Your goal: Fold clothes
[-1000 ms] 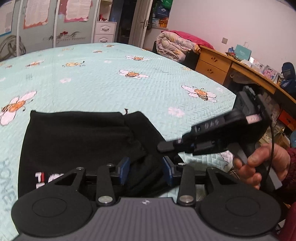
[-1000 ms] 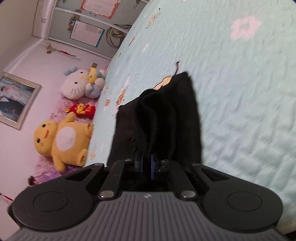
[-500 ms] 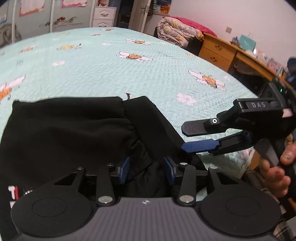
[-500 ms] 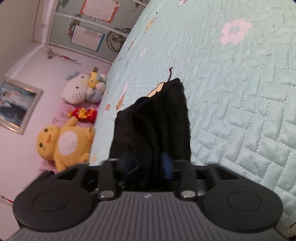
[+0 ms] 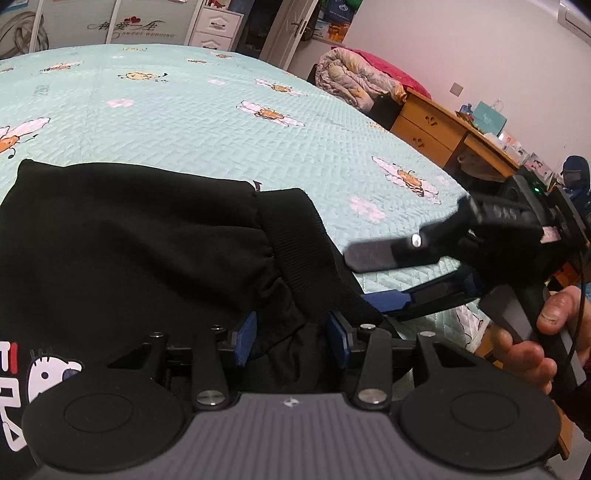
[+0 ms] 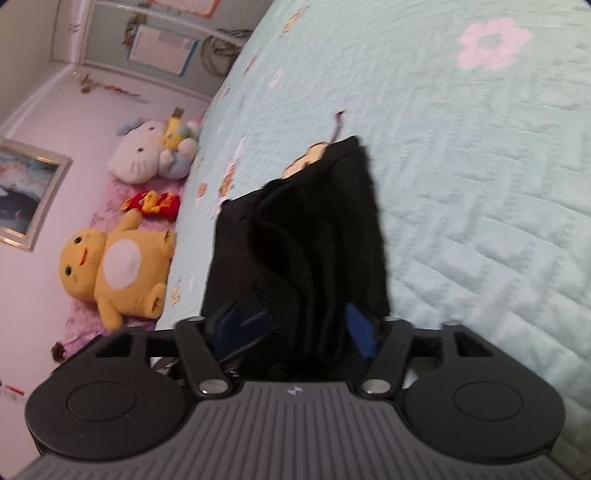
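Here the surface is a bed [image 5: 229, 147] w/ a pale green quilted cover, printed w/ bees and pink flowers. In the left wrist view a wooden desk [image 5: 443, 133] stands past the bed's right edge, a bundled quilt [image 5: 354, 81] lies near a door, and white drawers [image 5: 214, 27] stand at the back wall. In the right wrist view plush toys line the far side of the bed: a yellow one [image 6: 118, 266] and a white cat one [image 6: 144, 155], under a framed picture [image 6: 26, 195].

The black garment [image 5: 129, 251] lies on the bed, near the edge, w/ a white cartoon print at its lower left. The left hand-held gripper [image 5: 291, 338] has its blue pads on both sides of a fold by the ribbed band; the cloth fills the gap, it seems pinched. The right hand-held gripper [image 6: 306, 328] is opening; bunched cloth sits between its pads, which no longer press it. A hand [image 5: 535, 339] holds its handle.
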{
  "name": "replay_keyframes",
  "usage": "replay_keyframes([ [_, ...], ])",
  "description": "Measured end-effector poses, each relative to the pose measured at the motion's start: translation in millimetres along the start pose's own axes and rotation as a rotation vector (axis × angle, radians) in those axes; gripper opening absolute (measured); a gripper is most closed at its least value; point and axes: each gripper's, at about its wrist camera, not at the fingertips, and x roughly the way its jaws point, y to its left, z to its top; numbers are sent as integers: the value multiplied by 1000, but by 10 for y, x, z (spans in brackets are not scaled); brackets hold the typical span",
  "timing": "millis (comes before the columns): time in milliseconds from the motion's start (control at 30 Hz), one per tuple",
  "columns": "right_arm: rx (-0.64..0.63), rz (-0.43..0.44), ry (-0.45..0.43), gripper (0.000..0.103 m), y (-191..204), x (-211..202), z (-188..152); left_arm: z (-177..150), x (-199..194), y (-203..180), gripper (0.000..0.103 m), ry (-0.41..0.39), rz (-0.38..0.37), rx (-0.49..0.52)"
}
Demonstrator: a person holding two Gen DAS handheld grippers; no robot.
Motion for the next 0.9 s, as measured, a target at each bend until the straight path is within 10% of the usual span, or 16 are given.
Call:
replay_keyframes([
  [133,13,66,1,70,-85,91,37,-28,-26,-27,46,-14,4,2],
  [267,8,18,-20,20,-117,77,-8,-49,-150,-9,45,-32,-1,-26],
  [500,-80,16,-98,16,292,-153,-110,-113,-846,281,45,-188,59,-108],
  [900,-20,-79,-156,16,-75,-248,-278,-271,-871,794,46,-134,139,-241],
])
